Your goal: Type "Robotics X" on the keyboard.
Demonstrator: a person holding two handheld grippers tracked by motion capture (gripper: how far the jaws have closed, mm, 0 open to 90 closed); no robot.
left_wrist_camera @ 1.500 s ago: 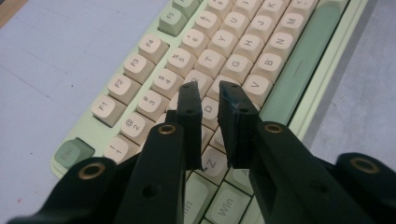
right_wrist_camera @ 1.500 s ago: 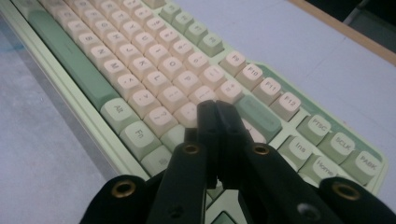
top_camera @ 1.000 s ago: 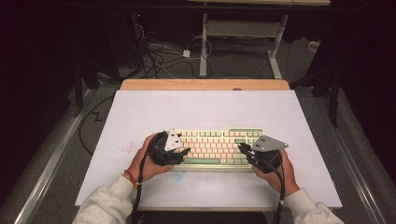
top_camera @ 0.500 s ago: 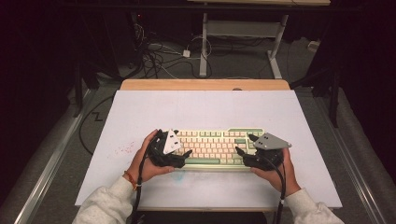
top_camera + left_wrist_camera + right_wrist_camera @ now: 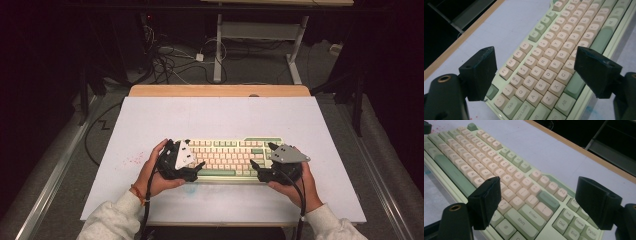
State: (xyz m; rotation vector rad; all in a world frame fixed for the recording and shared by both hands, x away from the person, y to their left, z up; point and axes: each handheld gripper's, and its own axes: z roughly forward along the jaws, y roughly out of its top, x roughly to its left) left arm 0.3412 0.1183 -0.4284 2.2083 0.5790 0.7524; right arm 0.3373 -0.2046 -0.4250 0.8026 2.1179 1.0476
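A pale green keyboard [image 5: 230, 157] with cream keys lies flat on the white tabletop, near the front edge. My left gripper [image 5: 192, 161] is at its left end and my right gripper [image 5: 264, 159] at its right end. In the left gripper view the open left gripper [image 5: 534, 72] straddles the keyboard [image 5: 549, 67], one jaw beside the back corner and one over the front edge. In the right gripper view the right gripper [image 5: 541, 200] stands open above the keyboard [image 5: 506, 182] around the Enter and Shift keys. Both pairs of jaws have just been opening, and no pad presses on the keyboard.
The white tabletop [image 5: 225, 117] runs well beyond the keyboard, with a wooden strip [image 5: 220, 90] along its far edge. Faint red marks [image 5: 131, 161] show left of my left hand. Cables [image 5: 170, 60] and desk legs [image 5: 218, 50] are on the floor behind.
Both grippers' jaws have spread apart at the keyboard's ends, the right one most. The hands and the keyboard have hardly moved.
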